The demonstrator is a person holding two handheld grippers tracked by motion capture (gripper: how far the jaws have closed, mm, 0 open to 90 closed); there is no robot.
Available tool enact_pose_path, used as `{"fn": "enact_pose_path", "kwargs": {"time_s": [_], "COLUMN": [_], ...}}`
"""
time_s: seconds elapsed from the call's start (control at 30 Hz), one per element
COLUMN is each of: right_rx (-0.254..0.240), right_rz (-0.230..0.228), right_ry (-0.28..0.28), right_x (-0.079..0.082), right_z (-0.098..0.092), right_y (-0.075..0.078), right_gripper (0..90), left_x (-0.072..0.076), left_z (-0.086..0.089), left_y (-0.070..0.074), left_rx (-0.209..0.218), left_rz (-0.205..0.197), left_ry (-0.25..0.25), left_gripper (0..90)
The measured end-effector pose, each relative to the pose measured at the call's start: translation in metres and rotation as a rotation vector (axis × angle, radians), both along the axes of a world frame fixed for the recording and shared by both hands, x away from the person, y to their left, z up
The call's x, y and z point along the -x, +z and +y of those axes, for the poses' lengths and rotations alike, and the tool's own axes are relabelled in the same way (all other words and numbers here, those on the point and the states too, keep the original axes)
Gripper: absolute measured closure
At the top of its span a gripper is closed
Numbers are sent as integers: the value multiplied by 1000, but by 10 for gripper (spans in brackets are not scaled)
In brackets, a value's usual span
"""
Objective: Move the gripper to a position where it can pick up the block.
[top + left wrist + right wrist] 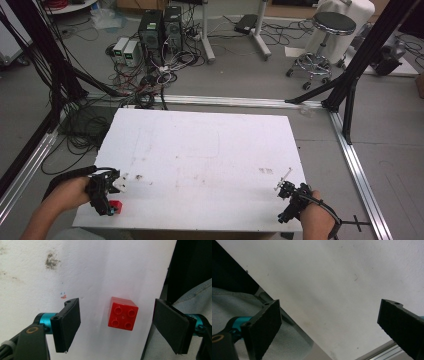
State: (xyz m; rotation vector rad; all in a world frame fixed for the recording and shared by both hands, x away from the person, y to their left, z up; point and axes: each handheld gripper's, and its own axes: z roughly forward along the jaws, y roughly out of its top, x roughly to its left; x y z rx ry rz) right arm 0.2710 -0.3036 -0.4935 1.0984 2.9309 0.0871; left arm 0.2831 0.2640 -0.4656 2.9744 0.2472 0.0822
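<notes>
At the near left corner of the white worktop (200, 145), the left claw (113, 196) hovered over a small red brick (115, 206), its jaws spread wide with the brick lying between them and touching neither. The left gripper view showed the red brick (123, 316) studs-up, resting flat close to the worktop's near edge, a little nearer the right-hand pad than the left one. The step in hand looked like the approach to a grasp: the next move would call for lowering the left claw (117, 325) so the pads (71, 323) bracket the brick's side walls, centring it, then closing squarely so it does not twist or slide off the edge. Farther right, at the near right corner, the right claw (283, 186) waited with jaws likewise spread and nothing between them; its own view showed the right claw (329, 325) over bare worktop and the edge. In the high view the brick was partly covered by the left gripper, so its full outline was hard to make out, and both forearms were cut off at the bottom of that view.
</notes>
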Motion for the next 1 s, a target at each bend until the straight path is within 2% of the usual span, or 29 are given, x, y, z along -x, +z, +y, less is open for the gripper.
{"fn": "enact_pose_path", "kwargs": {"time_s": [0.2, 0.3, 0.4, 0.43, 0.5, 0.73, 0.87, 1.0], "right_rx": [-6, -3, -9, -11, -6, -8, -8, -6], "right_rz": [2, -4, -8, -7, -4, -8, -3, -2], "right_ry": [0, 0, -1, 1, 0, 5, 7, 5], "right_x": [0, 0, 0, 0, 1, 0, 0, 0], "right_z": [0, 0, 0, 0, 0, 1, 1, 1], "right_y": [1, 2, 3, 2, 3, 3, 2, 2], "right_gripper": [47, 47, 47, 47, 47, 47, 48, 47], "left_x": [-1, -1, -1, 0, 4, 6, 7, 9], "left_z": [5, 8, 11, 11, 12, 11, 9, 6], "left_y": [-2, -4, -6, -7, -12, -20, -26, -33], "left_rx": [-33, -37, -47, -48, -55, -73, -90, -99], "left_rz": [-1, -3, 2, 14, 14, -3, 8, 17], "left_ry": [-37, -37, -68, -74, -119, -146, -159, -193], "left_gripper": [228, 228, 228, 227, 228, 228, 228, 229]}}
